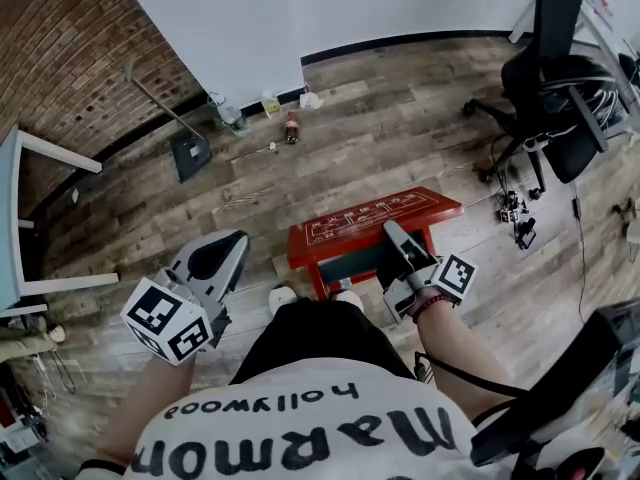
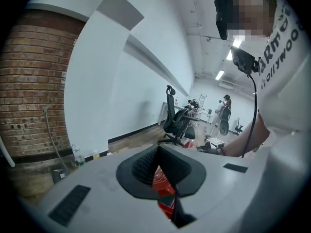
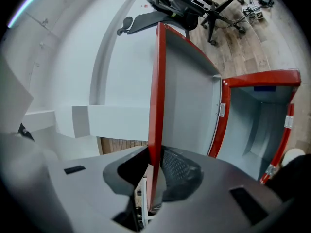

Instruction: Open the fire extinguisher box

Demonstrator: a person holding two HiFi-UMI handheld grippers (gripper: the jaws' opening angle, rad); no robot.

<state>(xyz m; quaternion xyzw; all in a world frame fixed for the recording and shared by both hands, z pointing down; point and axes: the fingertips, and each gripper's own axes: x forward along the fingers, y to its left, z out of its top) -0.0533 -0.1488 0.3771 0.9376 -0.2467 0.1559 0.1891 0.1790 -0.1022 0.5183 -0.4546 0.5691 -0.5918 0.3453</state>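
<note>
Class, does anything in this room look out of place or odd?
Bottles and a white scrap sit on the floor by the wall. The red box, its lid pinched by the right gripper, shows no extinguisher in the part visible.

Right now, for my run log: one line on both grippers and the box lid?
right gripper: shut on lid edge | left gripper: shut, empty | fire extinguisher box: lid raised
</note>
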